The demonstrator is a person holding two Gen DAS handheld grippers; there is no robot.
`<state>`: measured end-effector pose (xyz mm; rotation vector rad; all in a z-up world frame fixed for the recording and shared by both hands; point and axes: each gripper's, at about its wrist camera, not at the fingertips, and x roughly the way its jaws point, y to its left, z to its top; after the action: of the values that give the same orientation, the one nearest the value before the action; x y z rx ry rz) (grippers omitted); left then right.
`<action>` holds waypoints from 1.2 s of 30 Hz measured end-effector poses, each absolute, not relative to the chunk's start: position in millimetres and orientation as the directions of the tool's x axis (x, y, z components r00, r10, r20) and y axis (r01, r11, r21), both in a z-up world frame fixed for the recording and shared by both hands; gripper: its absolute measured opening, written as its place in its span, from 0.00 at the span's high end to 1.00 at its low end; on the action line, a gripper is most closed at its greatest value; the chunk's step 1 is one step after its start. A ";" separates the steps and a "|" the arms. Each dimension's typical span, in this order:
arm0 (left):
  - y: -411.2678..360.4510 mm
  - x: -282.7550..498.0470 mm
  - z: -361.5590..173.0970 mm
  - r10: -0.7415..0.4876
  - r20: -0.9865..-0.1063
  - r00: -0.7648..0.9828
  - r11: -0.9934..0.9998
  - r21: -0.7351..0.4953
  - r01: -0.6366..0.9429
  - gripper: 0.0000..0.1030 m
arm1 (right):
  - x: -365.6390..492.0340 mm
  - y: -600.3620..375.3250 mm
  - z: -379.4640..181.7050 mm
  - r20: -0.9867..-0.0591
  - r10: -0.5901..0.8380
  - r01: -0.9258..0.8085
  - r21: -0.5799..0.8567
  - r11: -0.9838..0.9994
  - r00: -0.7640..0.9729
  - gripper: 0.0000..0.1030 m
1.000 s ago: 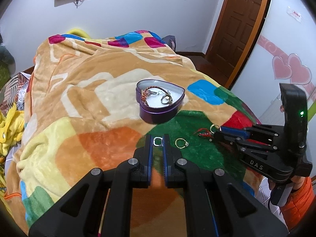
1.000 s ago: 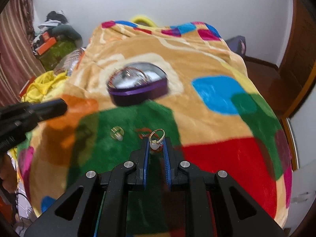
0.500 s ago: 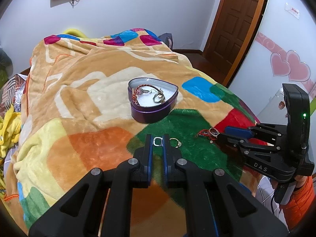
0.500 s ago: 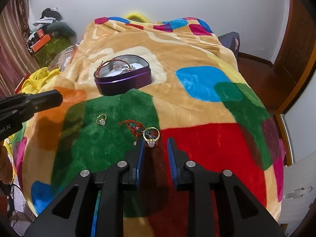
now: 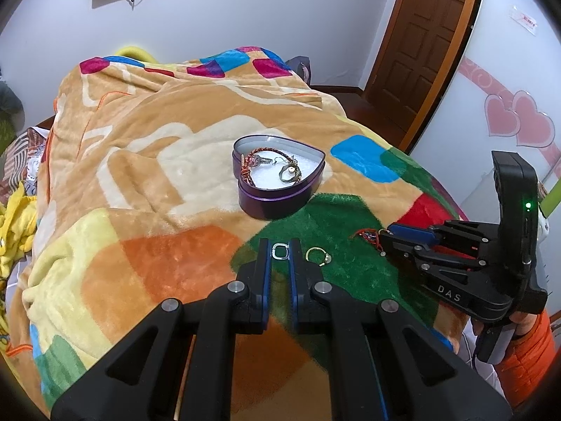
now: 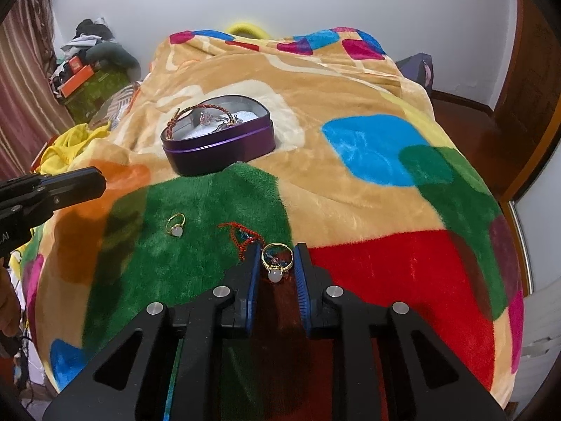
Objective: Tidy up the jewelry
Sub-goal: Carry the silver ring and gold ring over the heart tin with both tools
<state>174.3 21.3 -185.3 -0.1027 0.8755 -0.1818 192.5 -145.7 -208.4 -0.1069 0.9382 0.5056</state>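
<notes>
Blanket [image 5: 147, 182], patchwork-coloured, covers the one bed, and across the last second our two cameras see it and everything on it from a slightly shifted angle, while nothing lying on it has changed place. One purple heart-shaped tin [image 5: 278, 182] sits open on the cream patch, as before; we see a braided bracelet [image 5: 252, 161] and at least one ring inside, the rest too tangled to count.

Our right gripper [image 6: 277, 263] has changed most: a second ago its fingers pinched the gold ring with the pale stone [image 6: 275, 265] and held it up. Now that ring lies between them at the edge of the green and red patches, just beside a red cord piece [image 6: 242, 235], and the fingers are closing on it with small gaps still visible.

Our left gripper [image 5: 279, 251] stays clenched on a small squarish silver ring [image 5: 279, 251], unchanged.

One more gold ring [image 5: 317, 255] lies loose on the green patch, untouched throughout.
</notes>
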 end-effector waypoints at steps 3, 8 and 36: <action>19.8 175.8 -183.8 -0.203 -0.750 0.630 0.979 -0.164 0.121 0.93 | 191.4 -146.2 -203.2 -0.781 0.370 -0.459 0.121 0.880 0.503 0.83; 15.6 180.1 -176.0 -0.209 -0.736 0.644 0.978 -0.159 0.136 0.93 | 191.0 -145.3 -186.5 -0.749 0.381 -0.464 0.112 0.879 0.542 0.83; 21.1 236.7 -162.5 -0.218 -0.694 0.686 0.976 -0.160 0.149 0.93 | 249.0 -105.9 -153.5 -0.655 0.500 -0.511 0.196 0.837 0.567 0.83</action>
<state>236.7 21.1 -162.5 -0.0930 0.7884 -0.2060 249.0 -105.9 -153.5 -0.0168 0.7642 0.5941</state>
